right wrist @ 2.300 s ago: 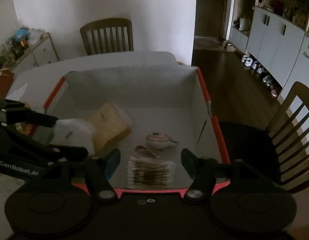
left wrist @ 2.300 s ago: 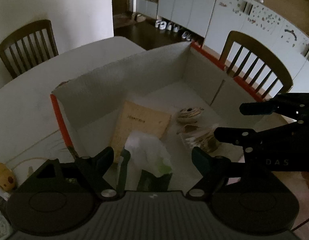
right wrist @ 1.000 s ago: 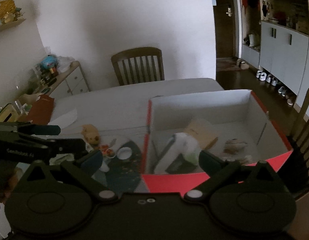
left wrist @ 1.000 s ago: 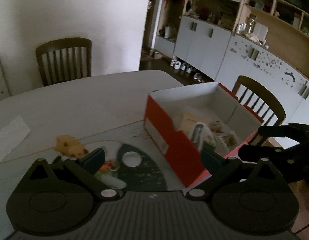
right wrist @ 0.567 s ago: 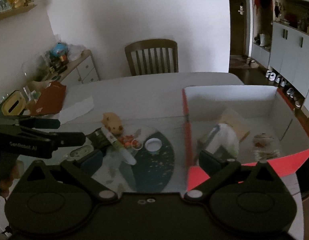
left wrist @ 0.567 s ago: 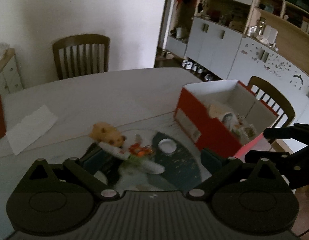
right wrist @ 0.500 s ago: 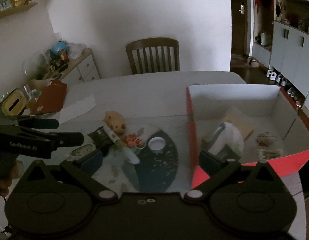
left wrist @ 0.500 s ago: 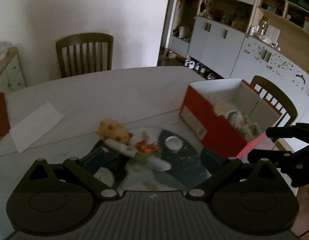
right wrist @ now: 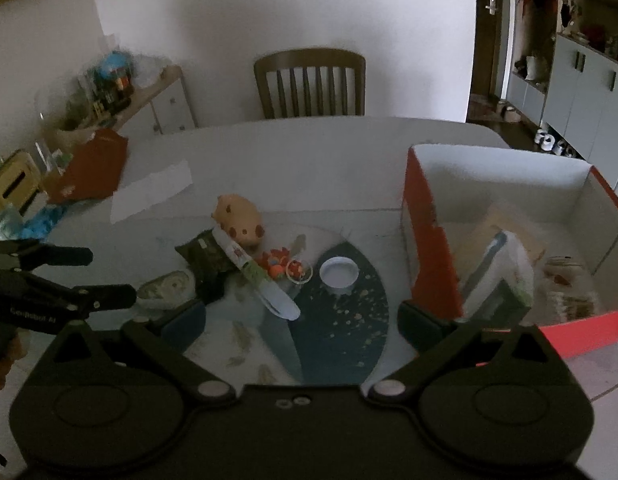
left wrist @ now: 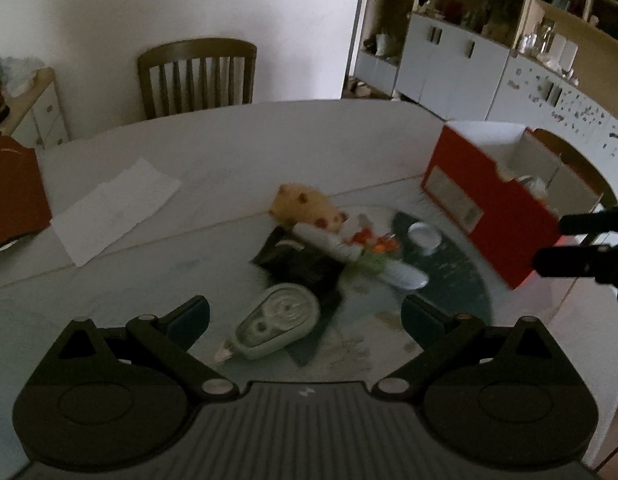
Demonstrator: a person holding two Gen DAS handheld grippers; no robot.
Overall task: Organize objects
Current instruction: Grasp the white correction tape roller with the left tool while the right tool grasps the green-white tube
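Both empty grippers, left gripper [left wrist: 305, 316] and right gripper [right wrist: 303, 322], hover spread wide. Left of the red cardboard box [right wrist: 427, 248]: tan plush toy [right wrist: 239, 218], white tube [right wrist: 255, 276], grey correction-tape dispenser [left wrist: 277, 322], white round lid [right wrist: 339, 274].

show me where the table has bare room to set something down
Bare: the white tabletop between the far chair, the paper sheet and the red box; also the near glass ahead of the right gripper. Crowded: the middle, where the toy, dark packet, tube, white cap and tape dispenser cluster.
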